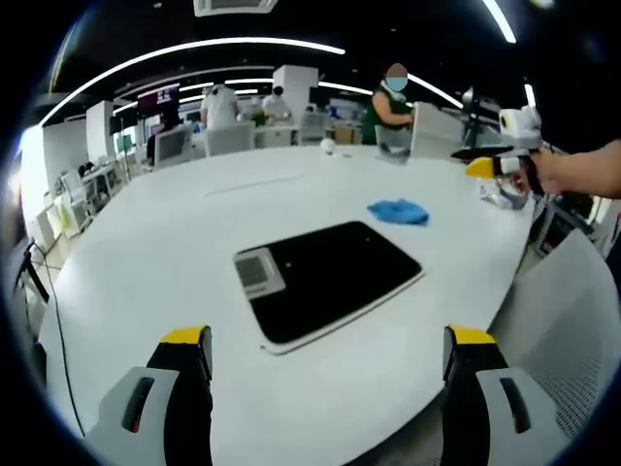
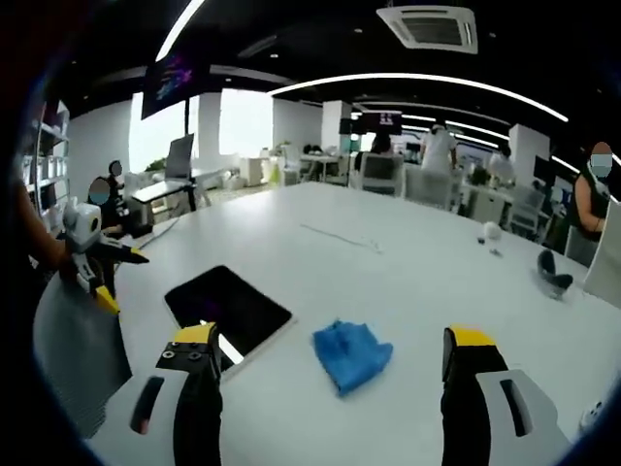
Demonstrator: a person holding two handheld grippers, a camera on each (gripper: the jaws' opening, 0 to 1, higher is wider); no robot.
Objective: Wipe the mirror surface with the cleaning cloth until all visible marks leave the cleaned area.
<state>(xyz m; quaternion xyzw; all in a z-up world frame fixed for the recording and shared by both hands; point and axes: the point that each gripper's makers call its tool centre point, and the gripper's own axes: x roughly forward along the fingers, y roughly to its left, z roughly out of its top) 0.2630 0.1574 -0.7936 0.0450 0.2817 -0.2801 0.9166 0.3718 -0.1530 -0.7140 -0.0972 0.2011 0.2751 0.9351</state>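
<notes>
Lying flat on the white tabletop, the dark mirror has the blue cleaning cloth crumpled just beside it, apart from the glass and untouched. Wiping looks not yet begun; picking up the cloth and every pass over the surface remain. The left gripper holds its fingers wide apart with nothing between them, and the right gripper likewise, its fingers framing the cloth. The left gripper view shows the whole mirror with a pale reflected patch; the right gripper view shows the mirror partly behind a finger.
</notes>
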